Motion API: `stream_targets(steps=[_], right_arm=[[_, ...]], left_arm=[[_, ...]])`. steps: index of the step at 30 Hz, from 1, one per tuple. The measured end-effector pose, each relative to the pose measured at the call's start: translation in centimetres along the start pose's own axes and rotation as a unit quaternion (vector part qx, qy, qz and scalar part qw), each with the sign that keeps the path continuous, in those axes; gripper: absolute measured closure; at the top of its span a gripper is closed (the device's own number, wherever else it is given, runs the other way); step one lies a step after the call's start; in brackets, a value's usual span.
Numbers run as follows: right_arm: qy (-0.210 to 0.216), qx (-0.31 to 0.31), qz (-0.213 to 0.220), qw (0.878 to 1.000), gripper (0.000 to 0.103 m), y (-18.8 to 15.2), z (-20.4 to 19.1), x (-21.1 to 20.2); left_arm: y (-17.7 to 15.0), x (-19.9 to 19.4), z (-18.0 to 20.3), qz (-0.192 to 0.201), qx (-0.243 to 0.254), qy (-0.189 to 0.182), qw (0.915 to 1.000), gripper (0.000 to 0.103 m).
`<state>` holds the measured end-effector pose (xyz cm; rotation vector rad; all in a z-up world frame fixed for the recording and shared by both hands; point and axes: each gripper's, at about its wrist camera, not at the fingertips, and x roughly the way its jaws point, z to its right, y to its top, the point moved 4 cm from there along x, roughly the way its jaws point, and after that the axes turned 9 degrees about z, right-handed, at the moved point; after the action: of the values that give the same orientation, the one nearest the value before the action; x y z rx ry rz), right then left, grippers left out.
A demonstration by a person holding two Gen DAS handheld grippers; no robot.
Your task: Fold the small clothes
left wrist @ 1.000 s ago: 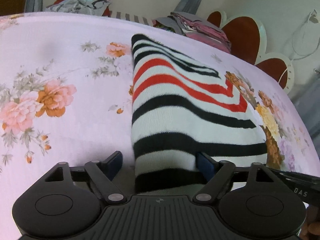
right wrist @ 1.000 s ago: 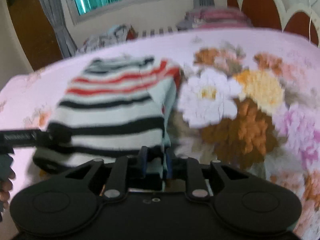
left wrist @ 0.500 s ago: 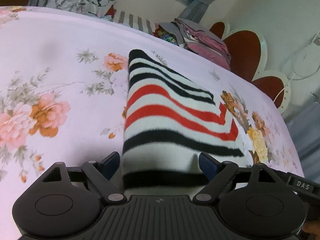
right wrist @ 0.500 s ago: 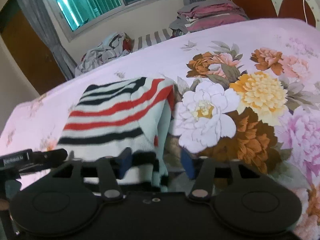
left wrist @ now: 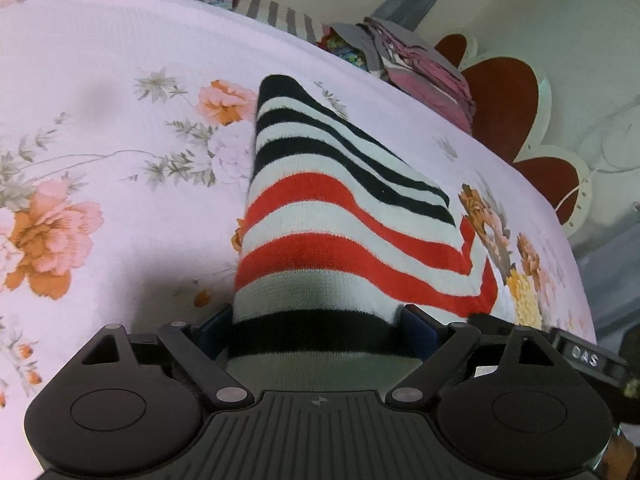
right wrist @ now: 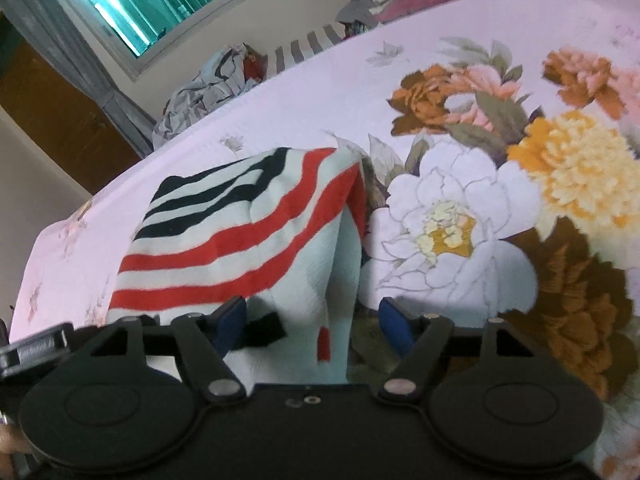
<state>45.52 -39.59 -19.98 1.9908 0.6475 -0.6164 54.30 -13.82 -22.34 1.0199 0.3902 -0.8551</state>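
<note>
Only readable bit I can find is "DAS", white letters on a small black label strip (left wrist: 585, 356) at the right edge of the left wrist view. There's a similar strip (right wrist: 36, 348) in the right wrist view, way too blurry to read.

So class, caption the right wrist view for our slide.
Open right gripper straddling the folded red, black and white striped knit top on a floral pink bedsheet.

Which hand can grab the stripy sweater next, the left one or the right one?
Probably the left. The left hand-held gripper stands open around the stripy sweater's near end. The right hand-held gripper, jaws just opening, only straddles its side edge.
</note>
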Motion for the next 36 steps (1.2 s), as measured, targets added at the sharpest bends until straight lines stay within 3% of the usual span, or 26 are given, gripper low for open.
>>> stream_targets(steps=[5,13,15,24,36], right_arm=[[0.03,0.013,-0.008,0.999,0.029,-0.1,-0.2,1.7],[0.031,-0.004,0.0,0.999,0.045,0.1,-1.1,2.5],[0.035,0.0,0.001,0.999,0.055,0.2,-0.9,2.3],[0.049,0.006,0.02,0.999,0.065,0.5,-1.8,1.1],[0.089,0.002,0.048,0.995,0.069,1.3,-5.5,-1.1]], left_arm=[[0.1,0.8,0.3,-0.002,0.007,-0.007,0.9999,0.013],[0.1,1.1,0.8,0.004,0.018,0.003,0.9998,0.015],[0.1,0.9,1.0,0.007,0.023,0.007,0.9997,0.022],[0.6,-0.6,1.7,0.027,0.049,0.009,0.9984,0.043],[1.9,-4.2,3.6,0.062,0.076,-0.014,0.9951,0.048]])
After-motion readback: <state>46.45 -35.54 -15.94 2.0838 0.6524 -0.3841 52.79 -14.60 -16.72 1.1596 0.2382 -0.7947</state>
